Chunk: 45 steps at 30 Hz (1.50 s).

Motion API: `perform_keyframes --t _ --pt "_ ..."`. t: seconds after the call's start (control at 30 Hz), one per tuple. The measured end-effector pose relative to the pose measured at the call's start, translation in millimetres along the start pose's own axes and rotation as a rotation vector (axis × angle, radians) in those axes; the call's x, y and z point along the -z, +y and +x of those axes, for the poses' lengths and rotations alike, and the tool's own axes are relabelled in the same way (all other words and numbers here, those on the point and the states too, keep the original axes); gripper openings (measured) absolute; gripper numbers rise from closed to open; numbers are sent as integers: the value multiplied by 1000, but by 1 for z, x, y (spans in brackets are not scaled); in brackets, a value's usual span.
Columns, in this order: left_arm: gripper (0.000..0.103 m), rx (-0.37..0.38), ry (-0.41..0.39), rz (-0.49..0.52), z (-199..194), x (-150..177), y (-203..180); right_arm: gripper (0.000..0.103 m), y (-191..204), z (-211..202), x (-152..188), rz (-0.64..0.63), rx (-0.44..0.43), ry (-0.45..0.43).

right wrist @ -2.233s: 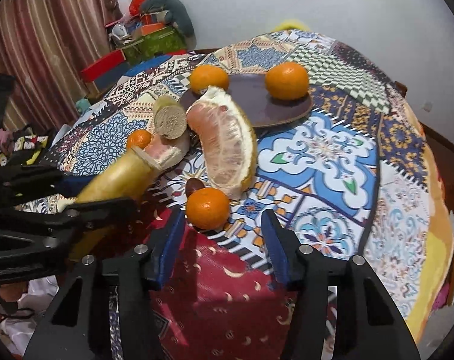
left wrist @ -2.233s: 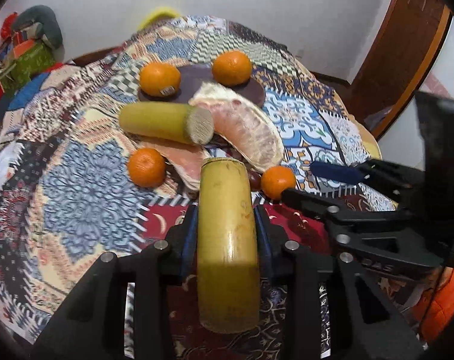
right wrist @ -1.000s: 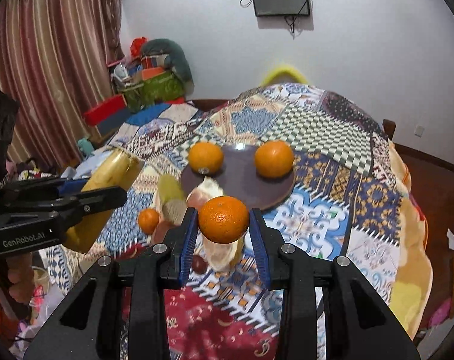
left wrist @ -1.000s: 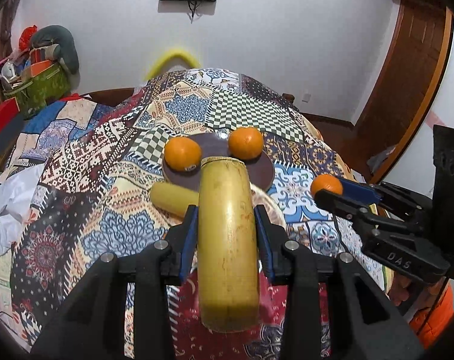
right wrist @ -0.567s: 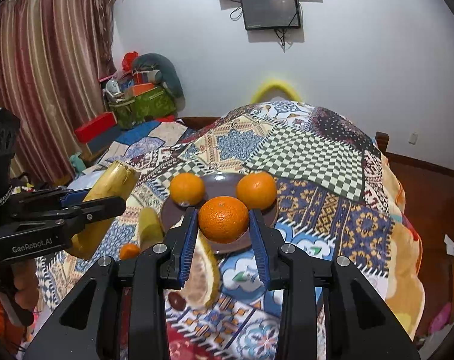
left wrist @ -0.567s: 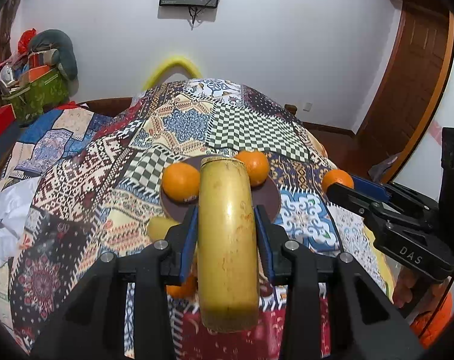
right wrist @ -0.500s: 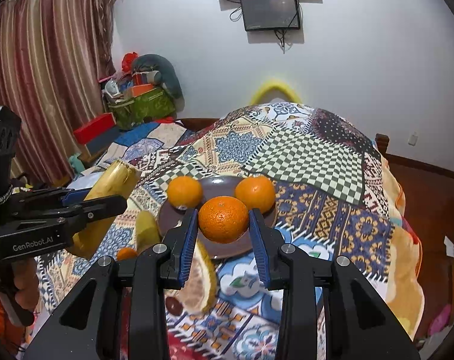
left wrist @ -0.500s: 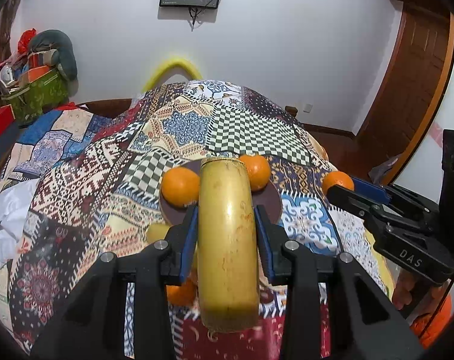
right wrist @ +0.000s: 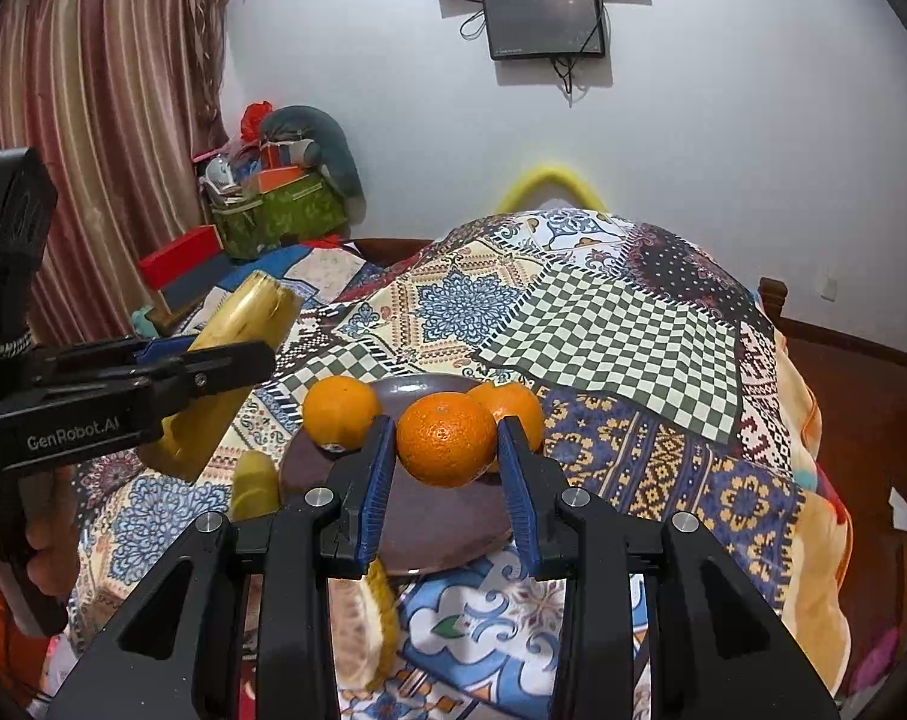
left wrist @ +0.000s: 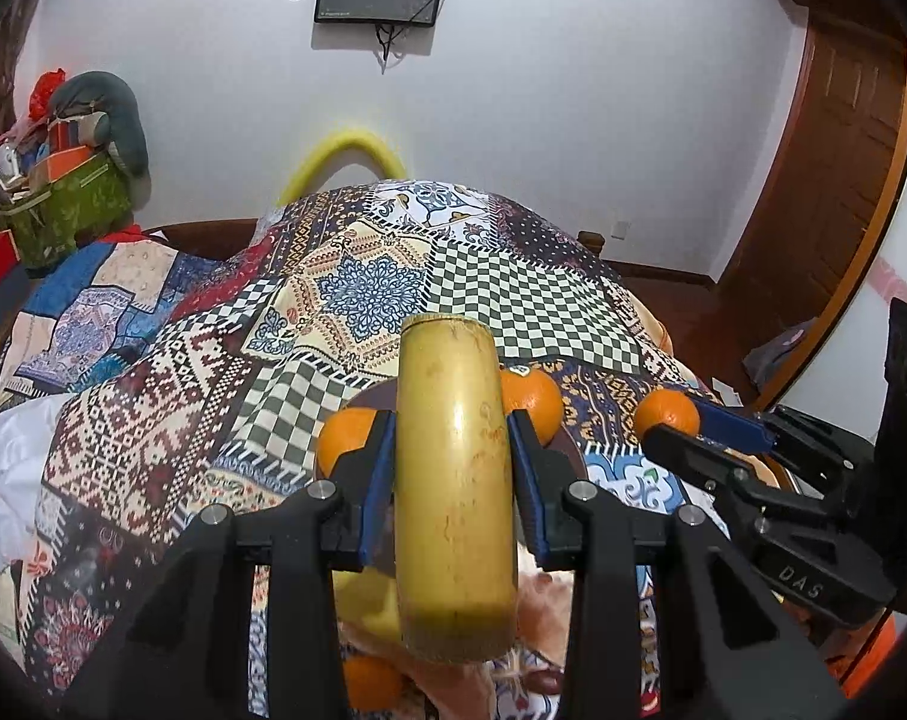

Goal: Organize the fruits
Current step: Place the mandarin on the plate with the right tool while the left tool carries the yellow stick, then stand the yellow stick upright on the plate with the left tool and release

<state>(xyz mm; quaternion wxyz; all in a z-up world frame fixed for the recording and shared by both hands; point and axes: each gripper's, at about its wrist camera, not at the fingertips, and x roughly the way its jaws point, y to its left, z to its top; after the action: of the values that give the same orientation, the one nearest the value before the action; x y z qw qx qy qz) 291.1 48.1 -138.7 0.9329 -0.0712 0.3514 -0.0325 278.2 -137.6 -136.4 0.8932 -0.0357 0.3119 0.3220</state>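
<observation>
My left gripper (left wrist: pixel 450 468) is shut on a yellow banana piece (left wrist: pixel 453 480) and holds it in the air above the table. My right gripper (right wrist: pixel 444 462) is shut on a small orange (right wrist: pixel 446 438), raised over the near edge of a dark plate (right wrist: pixel 441 516). The plate holds two oranges (right wrist: pixel 341 408) (right wrist: pixel 513 405). In the left wrist view the plate's oranges (left wrist: pixel 348 438) (left wrist: pixel 534 399) peek out on either side of the banana, and the right gripper with its orange (left wrist: pixel 666 414) is at the right. The left gripper and banana (right wrist: pixel 237 324) show at the left of the right wrist view.
A patchwork cloth (right wrist: pixel 603 324) covers the table. A second banana piece (right wrist: pixel 254 483) and a pomelo wedge (right wrist: pixel 372 630) lie near the plate's front left. Another small orange (left wrist: pixel 372 681) lies below the held banana. A curtain (right wrist: pixel 93 138) and clutter (right wrist: pixel 273 204) stand at the left.
Both grippers have risen and tilted up with their fruit since two seconds ago. The right gripper closed on the small orange and lifted it off the cloth. In the last half second both drifted slightly.
</observation>
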Motion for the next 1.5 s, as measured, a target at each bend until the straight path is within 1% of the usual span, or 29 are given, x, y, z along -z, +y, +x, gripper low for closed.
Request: perform_keyframes --t 0.3,0.57,0.8,0.97,1.07,1.17,1.27,1.37,1.5 --pt "37 -17 57 16 42 -2 5 32 -8 25 3 -3 -4 40" --pt "36 -20 120 33 76 0 9 32 -12 56 13 -4 -26 120" --pt "36 4 183 40 99 2 10 32 -20 73 23 7 -34 175" --pt "36 -13 191 52 105 -1 5 32 -25 83 25 15 -33 202" --pt "36 -17 202 38 108 -5 5 33 -26 87 26 18 -36 214" --pt "37 -10 191 29 105 -10 5 33 -25 88 27 19 -40 221" --pt "37 -15 175 43 101 -13 2 33 -25 88 27 20 -41 223" --pt "37 -22 165 62 97 -12 0 33 -25 87 27 21 -39 226" --pt "37 -24 164 63 93 -8 1 33 -27 88 26 26 -39 223"
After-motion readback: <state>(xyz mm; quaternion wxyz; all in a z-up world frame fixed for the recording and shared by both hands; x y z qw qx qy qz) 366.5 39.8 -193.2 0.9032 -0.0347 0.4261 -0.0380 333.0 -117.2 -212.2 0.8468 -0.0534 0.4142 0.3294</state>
